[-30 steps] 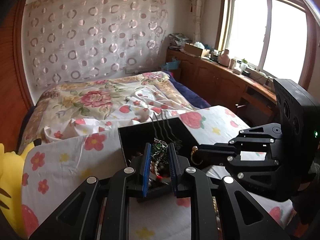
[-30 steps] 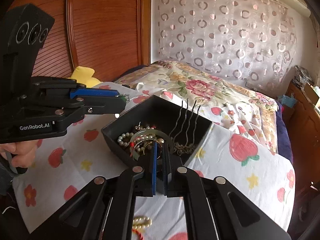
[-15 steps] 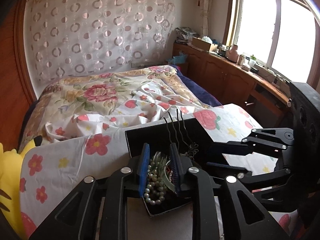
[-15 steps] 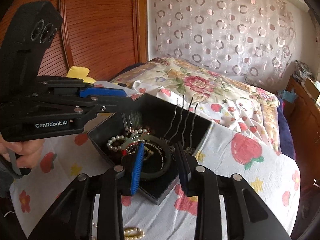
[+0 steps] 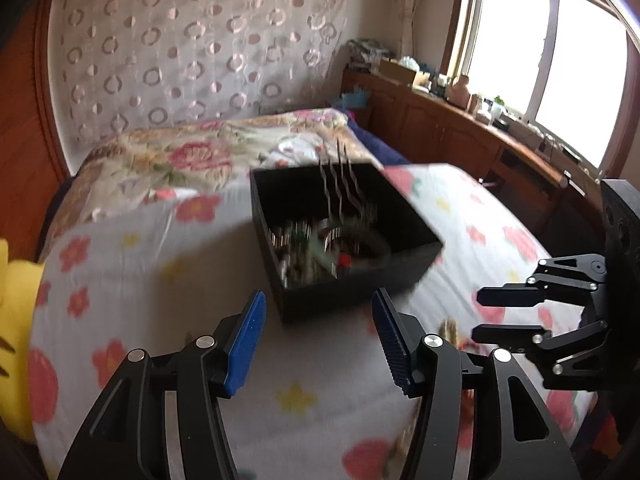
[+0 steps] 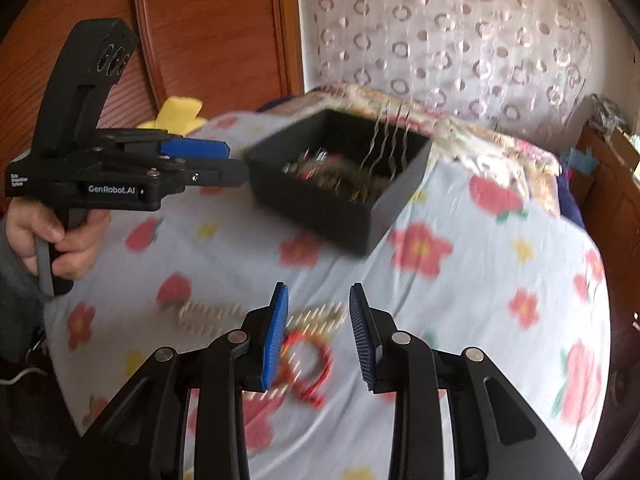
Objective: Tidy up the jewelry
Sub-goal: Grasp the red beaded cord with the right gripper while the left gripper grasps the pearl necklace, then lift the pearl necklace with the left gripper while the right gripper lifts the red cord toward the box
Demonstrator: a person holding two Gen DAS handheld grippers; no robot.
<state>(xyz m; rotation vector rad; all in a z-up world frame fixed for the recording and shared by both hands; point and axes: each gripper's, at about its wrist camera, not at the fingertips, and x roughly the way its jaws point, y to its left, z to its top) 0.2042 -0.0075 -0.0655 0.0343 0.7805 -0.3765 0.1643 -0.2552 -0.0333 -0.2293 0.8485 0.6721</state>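
A black open box [image 5: 352, 280] stands on the flowered cloth with jewelry inside, among it a pale green bangle [image 5: 372, 248] and wavy metal hair pins [image 5: 340, 184] standing upright. My left gripper [image 5: 318, 312] is just short of the box's near corner; its jaws are opening and nothing is between them. My right gripper [image 6: 319, 304] is open above loose pieces on the cloth: a red bracelet [image 6: 308, 364], a pearl string [image 6: 208, 314] and a gold chain [image 6: 320, 316]. The box [image 6: 320, 208] lies farther ahead. The left gripper [image 6: 224, 160] sits at the box's left corner.
A person's hand [image 6: 60, 236] holds the left tool. A yellow plush toy [image 5: 12, 320] sits at the cloth's left edge. Behind the table is a bed with a floral quilt [image 5: 192, 152]. Wooden cabinets [image 5: 440, 132] run under the window, and the right gripper [image 5: 492, 316] is at the right.
Both grippers were nearly shut over the box. Both have since opened wider and drawn back from it, so the box now lies ahead of the fingertips. The jewelry stays in the box.
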